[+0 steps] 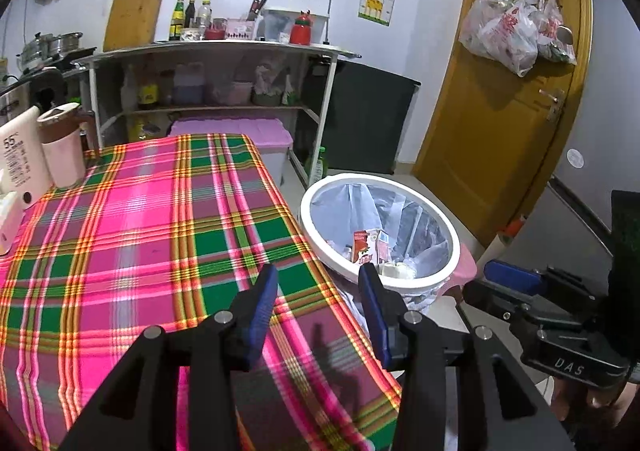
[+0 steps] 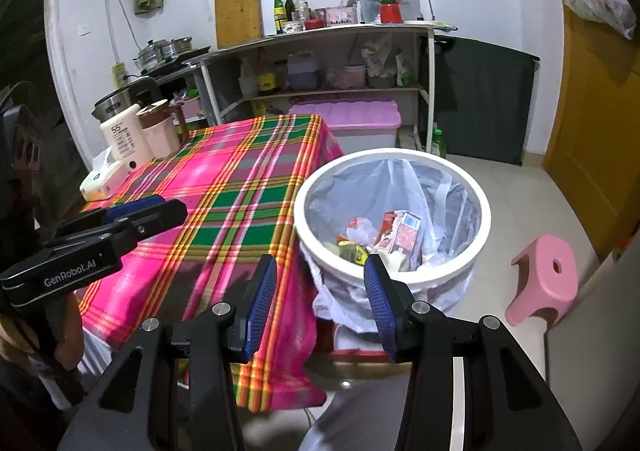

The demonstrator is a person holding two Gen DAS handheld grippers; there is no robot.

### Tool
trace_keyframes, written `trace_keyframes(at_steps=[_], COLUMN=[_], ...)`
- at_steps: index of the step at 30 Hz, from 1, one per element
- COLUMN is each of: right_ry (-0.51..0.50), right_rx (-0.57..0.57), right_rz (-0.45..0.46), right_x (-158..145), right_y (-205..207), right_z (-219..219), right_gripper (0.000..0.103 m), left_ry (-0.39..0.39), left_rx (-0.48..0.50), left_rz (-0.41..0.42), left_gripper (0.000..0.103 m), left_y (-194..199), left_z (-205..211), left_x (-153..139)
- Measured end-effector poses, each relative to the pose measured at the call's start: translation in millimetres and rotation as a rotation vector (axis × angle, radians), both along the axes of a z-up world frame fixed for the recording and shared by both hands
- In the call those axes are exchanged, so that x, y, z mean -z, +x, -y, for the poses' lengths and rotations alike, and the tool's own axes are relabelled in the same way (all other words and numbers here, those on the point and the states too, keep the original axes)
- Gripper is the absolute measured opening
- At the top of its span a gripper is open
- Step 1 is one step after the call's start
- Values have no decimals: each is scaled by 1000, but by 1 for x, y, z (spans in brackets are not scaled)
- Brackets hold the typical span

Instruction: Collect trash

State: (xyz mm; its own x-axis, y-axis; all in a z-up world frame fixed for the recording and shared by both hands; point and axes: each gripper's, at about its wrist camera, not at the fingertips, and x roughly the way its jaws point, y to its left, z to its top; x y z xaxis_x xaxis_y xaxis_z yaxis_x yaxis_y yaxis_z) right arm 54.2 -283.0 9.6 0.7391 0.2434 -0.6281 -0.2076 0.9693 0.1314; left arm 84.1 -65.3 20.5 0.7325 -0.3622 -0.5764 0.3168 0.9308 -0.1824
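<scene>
A white round bin [image 1: 316,225] [image 2: 486,219] lined with a clear bag stands on the floor beside the table's right edge. Inside lie a red-and-white carton [image 1: 370,247] [image 2: 404,233], wrappers and other scraps. My left gripper [image 1: 320,277] hovers over the table's near right corner, just short of the bin's rim, open with nothing between its blue pads. My right gripper [image 2: 320,265] hangs over the gap between table edge and bin, also open and empty. Each gripper shows in the other's view: the right one [image 1: 520,287], the left one [image 2: 136,211].
The table wears a pink and green plaid cloth [image 1: 160,235] [image 2: 240,203]. At its far left stand a white dispenser [image 2: 122,139], a pink kettle [image 2: 160,131] and a tissue pack [image 2: 104,179]. A pink stool [image 2: 548,279] sits right of the bin. Shelves [image 2: 320,63] and a yellow door [image 1: 500,91] lie behind.
</scene>
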Motion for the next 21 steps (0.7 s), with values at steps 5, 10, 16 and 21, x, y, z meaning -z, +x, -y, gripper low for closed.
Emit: trace_keyframes(at_steps=[5, 10, 16, 21], right_ry=[-8, -11, -12, -11], right_rx=[-7, -10, -13, -12], right_rz=[5, 5, 11, 14], right_x=[-1, -1, -2, -3], right_y=[-12, -20, -26, -27], right_z=[-4, -6, -8, -8], right_gripper=[47, 47, 47, 47], left_ry=[12, 31, 34, 36], left_rx=[-16, -23, -25, -29], left_rz=[6, 12, 13, 13], left_gripper=[44, 44, 44, 44], left_y=[-12, -20, -25, -28], left_z=[-1, 0, 0, 0], left_x=[1, 3, 3, 5])
